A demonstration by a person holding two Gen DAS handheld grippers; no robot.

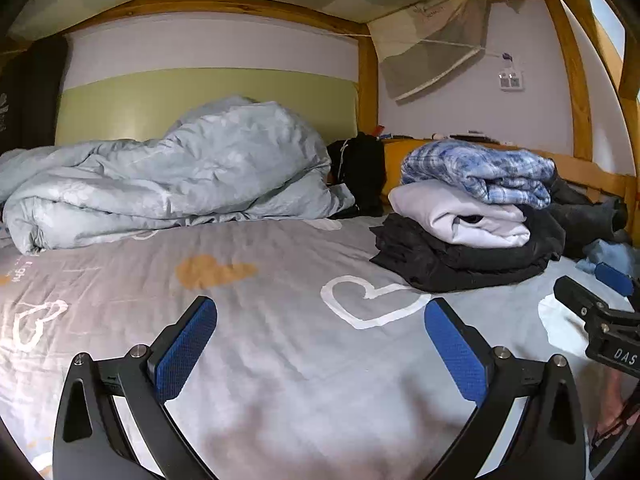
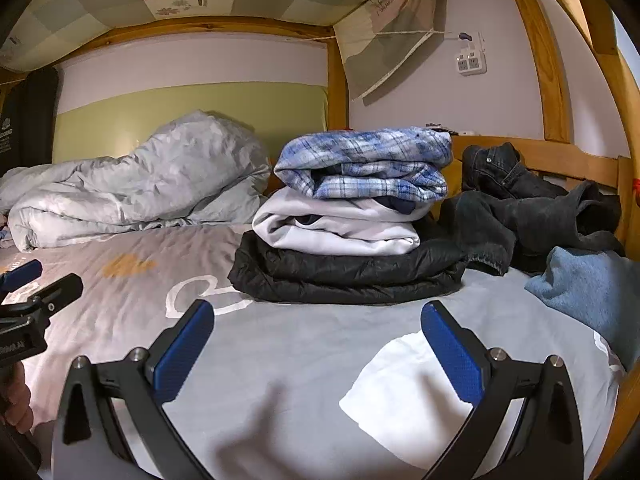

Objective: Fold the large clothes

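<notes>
Both grippers empty over the bed, unfolded clothes waiting at the right.

The dark jeans (image 2: 520, 200) and the blue garment (image 2: 592, 292) lie crumpled near the bed rail, beside the folded stack (image 2: 352, 220) (three pieces already). I judge the denim heavy, soft and limp, not slippery; best taken at the waistband or a hem. The left hand-held gripper (image 1: 320, 344) and the right hand-held gripper (image 2: 316, 344) hover with jaws spread wide, holding nothing, above the grey sheet (image 1: 280, 360).

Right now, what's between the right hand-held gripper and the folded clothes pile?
Only bare grey bedsheet between the right hand-held gripper and the pile, in the right wrist view.
</notes>
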